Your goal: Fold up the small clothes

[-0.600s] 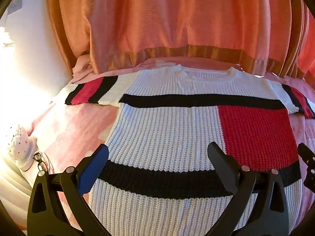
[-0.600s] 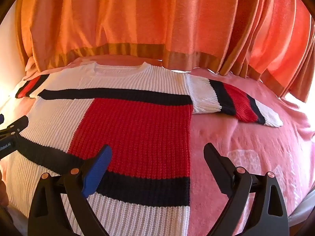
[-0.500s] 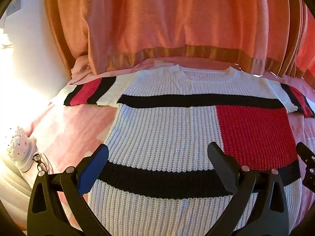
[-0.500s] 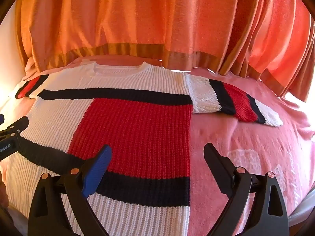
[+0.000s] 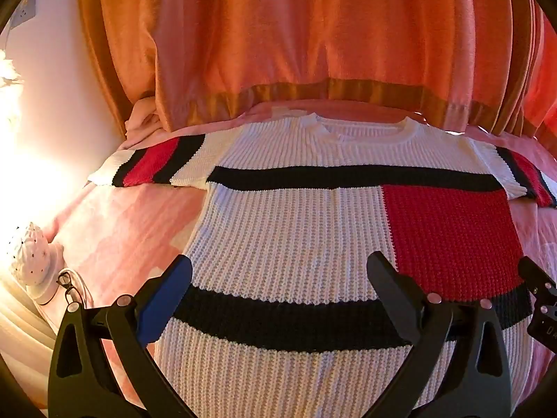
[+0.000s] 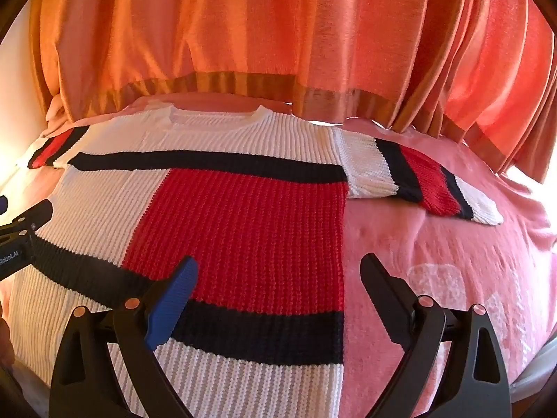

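A white knit sweater (image 5: 289,230) with black bands and a red block lies flat, front up, on a pink bedspread (image 5: 132,219), collar away from me and both short sleeves spread out. In the right wrist view the sweater (image 6: 243,223) fills the left and centre, its right sleeve (image 6: 417,184) lying on the bedspread. My left gripper (image 5: 278,271) is open and empty above the lower white part of the sweater. My right gripper (image 6: 278,271) is open and empty above the sweater's lower right side edge. The right gripper's tip also shows at the left wrist view's right edge (image 5: 539,299).
Orange curtains (image 5: 296,41) hang along the far side of the bed. A white lamp-like object (image 5: 31,261) and a cable sit off the bed's left edge. The pink bedspread (image 6: 452,278) spreads to the right of the sweater.
Both views have shifted very slightly; the grippers stay open and the sweater has not moved.
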Available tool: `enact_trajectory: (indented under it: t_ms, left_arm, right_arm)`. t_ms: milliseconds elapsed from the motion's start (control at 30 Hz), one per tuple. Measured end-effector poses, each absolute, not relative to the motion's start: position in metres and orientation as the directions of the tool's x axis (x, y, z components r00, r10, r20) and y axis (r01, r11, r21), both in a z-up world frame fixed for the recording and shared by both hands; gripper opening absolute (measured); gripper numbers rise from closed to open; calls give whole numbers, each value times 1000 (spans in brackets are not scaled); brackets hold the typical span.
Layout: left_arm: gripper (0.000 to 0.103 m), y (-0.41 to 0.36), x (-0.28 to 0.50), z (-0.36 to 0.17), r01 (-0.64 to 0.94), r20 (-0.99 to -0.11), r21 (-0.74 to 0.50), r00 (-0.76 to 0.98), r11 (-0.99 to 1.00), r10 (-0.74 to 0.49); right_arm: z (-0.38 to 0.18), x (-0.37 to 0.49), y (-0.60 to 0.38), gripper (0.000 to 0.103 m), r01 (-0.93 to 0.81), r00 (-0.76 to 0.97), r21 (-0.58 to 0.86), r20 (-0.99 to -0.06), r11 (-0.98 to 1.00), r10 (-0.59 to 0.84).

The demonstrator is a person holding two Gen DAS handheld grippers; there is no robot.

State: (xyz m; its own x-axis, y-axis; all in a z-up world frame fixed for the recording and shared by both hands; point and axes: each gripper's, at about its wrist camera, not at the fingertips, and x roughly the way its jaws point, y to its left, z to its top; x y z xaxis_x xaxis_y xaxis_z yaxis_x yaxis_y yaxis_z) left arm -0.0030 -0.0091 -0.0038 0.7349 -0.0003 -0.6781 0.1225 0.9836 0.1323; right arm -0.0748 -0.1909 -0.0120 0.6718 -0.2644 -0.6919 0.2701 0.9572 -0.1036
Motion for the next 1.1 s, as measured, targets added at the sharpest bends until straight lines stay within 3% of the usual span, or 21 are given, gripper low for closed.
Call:
enact_trajectory:
  t_ms: [1100]
  left_arm:
    - [98,-5,-1,-6,124,-684,134,729,983,1]
  right_arm:
    - [-12,-70,-180,92,263,675,-102,-691,959,-259]
